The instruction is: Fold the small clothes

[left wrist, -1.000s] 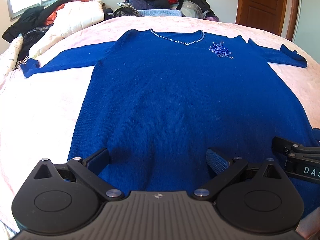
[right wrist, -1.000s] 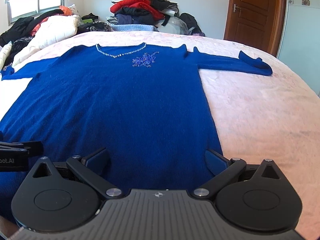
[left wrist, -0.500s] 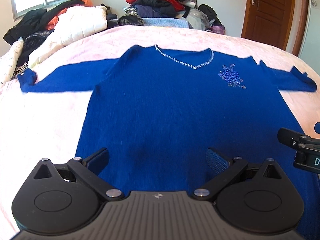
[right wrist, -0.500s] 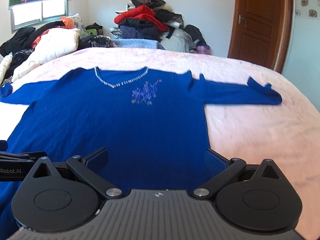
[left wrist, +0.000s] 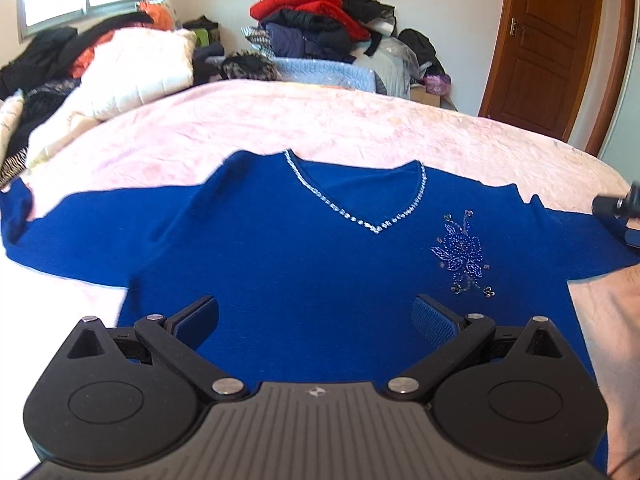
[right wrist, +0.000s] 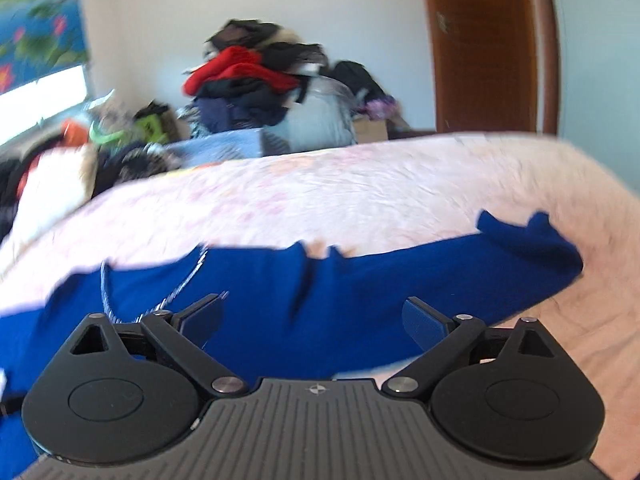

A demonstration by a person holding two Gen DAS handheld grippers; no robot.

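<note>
A blue V-neck sweater (left wrist: pixel 304 264) with a silver bead neckline and a beaded flower lies flat, face up, on the pink bed (left wrist: pixel 320 120), sleeves spread to both sides. My left gripper (left wrist: pixel 316 316) is open and empty above the sweater's chest. My right gripper (right wrist: pixel 316 316) is open and empty above the sweater's right shoulder (right wrist: pixel 320 296), with the right sleeve (right wrist: pixel 520 256) stretching off to the right; that view is blurred. Part of the right gripper (left wrist: pixel 620 212) shows at the right edge of the left wrist view.
A white quilt and dark clothes (left wrist: pixel 120 68) are heaped at the bed's far left. A pile of red and dark clothes (left wrist: pixel 320 20) stands behind the bed. A wooden door (left wrist: pixel 548 40) is at the back right.
Both grippers have moved forward from the sweater's hem toward its neckline. The right gripper has also swung right, toward the right shoulder and sleeve. Both stay open.
</note>
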